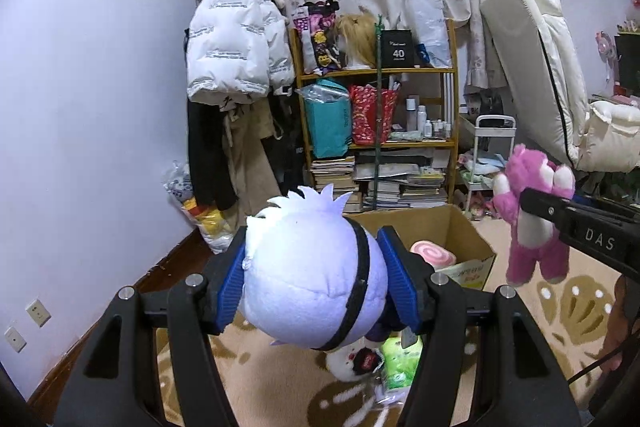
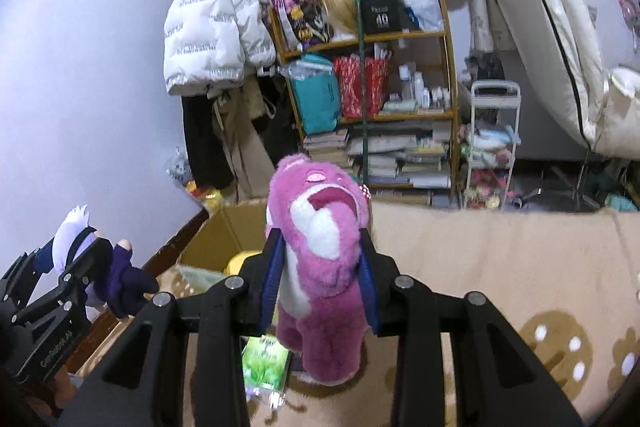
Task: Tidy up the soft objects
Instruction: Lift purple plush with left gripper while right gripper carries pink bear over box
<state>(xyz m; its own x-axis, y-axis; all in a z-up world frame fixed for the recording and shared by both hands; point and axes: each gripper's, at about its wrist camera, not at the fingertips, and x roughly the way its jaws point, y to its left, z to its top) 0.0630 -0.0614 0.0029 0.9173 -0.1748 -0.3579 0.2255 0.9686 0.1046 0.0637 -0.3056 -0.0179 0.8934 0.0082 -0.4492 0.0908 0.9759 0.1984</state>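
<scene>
My left gripper [image 1: 312, 287] is shut on the round head of a white-haired plush doll [image 1: 312, 267] with a black band, held in the air in front of an open cardboard box [image 1: 464, 231]. The doll also shows in the right wrist view [image 2: 116, 279]. My right gripper [image 2: 320, 267] is shut on a pink plush bear [image 2: 320, 239], held up beside the box [image 2: 208, 247]. The bear also shows in the left wrist view [image 1: 528, 223]. A pink swirl cushion [image 1: 432, 253] lies in the box.
A green packet [image 2: 266, 359] and a small white plush [image 1: 352, 363] lie on the patterned beige rug [image 2: 500, 267] below. A crowded wooden shelf [image 1: 376, 107], hanging coats [image 1: 236, 39], a white cart [image 2: 494, 147] and a leaning mattress [image 1: 536, 59] stand behind.
</scene>
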